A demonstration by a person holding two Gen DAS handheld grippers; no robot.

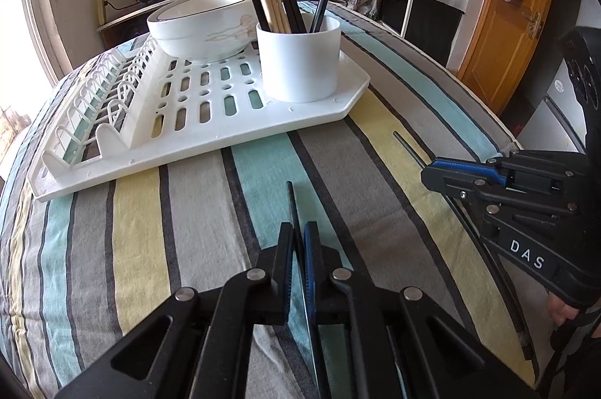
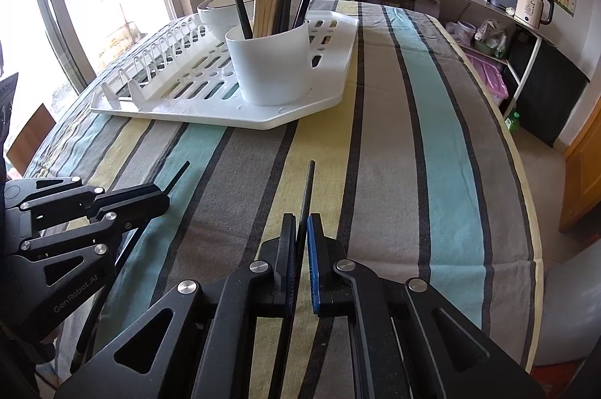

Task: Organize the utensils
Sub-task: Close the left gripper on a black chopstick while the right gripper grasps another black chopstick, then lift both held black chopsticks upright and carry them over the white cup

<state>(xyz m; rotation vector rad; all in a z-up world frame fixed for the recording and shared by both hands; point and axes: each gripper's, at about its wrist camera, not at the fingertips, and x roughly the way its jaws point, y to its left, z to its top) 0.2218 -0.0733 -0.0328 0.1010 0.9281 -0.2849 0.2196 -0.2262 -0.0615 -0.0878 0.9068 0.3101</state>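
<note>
A black chopstick [image 1: 296, 215] is clenched in the left tool [image 1: 299, 241], another [image 2: 308, 188] in the right tool [image 2: 301, 234], near the surface's [image 2: 394, 143] front edge. The cup [image 1: 300, 61] is set on the rack [image 1: 210, 121] behind.

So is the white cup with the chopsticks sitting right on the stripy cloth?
No, the white cup stands on the white drying rack, and the rack is what lies on the striped cloth.

A striped tablecloth [image 1: 195, 211] covers the table, with a white dish rack [image 1: 210, 121] on it.
</note>
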